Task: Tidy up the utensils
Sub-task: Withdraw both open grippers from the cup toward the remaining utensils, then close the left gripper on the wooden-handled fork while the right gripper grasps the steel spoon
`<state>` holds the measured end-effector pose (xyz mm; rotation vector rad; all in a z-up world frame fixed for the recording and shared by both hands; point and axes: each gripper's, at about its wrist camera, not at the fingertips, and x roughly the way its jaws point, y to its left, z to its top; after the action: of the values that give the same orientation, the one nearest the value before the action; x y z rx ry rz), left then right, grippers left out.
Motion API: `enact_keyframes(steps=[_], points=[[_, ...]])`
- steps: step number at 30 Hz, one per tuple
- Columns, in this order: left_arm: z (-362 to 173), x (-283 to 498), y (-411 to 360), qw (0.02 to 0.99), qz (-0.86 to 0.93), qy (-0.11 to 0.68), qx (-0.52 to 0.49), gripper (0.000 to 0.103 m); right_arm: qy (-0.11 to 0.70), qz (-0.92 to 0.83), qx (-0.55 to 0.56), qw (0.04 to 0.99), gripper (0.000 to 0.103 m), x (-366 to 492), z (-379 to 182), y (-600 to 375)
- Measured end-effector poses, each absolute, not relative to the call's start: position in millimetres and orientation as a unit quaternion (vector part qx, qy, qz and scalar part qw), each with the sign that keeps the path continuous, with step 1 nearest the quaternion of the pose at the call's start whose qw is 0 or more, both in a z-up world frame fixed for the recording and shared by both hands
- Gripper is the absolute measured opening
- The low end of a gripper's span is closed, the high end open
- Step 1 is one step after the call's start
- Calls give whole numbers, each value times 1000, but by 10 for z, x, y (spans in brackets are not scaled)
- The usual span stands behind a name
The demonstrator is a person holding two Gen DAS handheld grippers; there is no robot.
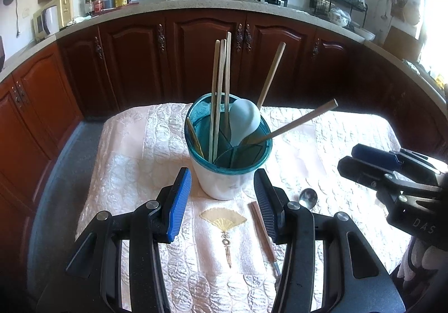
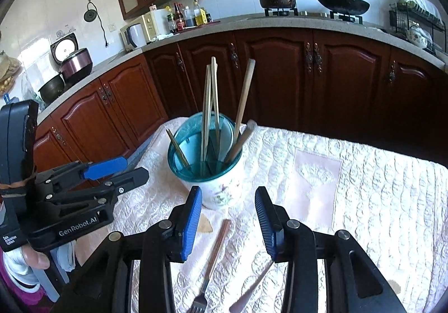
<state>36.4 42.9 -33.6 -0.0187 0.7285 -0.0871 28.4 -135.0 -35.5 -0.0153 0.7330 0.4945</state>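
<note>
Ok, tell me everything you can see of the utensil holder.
The utensil holder is a white, ceramic-looking cup with a faint floral print and a translucent teal divided insert. It stands upright on the quilted tablecloth, in front of both grippers, touched by neither. Inside lean wooden chopsticks, wooden-handled utensils and a pale blue spoon.

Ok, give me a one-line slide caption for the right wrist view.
Right gripper open above a wooden-handled fork on the quilted cloth, near the utensil holder.
</note>
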Motion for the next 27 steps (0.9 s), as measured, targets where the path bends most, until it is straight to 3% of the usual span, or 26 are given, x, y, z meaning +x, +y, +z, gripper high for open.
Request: enact_keyframes(steps=[16,27], points=[[-523,297,370,920,-73,384,-26,46,397,217,1,892,38,268,-695,-1611],[-1096,464,397,867,-136,470,-92,46,486,202,87,846,38,616,-1511,-2009]])
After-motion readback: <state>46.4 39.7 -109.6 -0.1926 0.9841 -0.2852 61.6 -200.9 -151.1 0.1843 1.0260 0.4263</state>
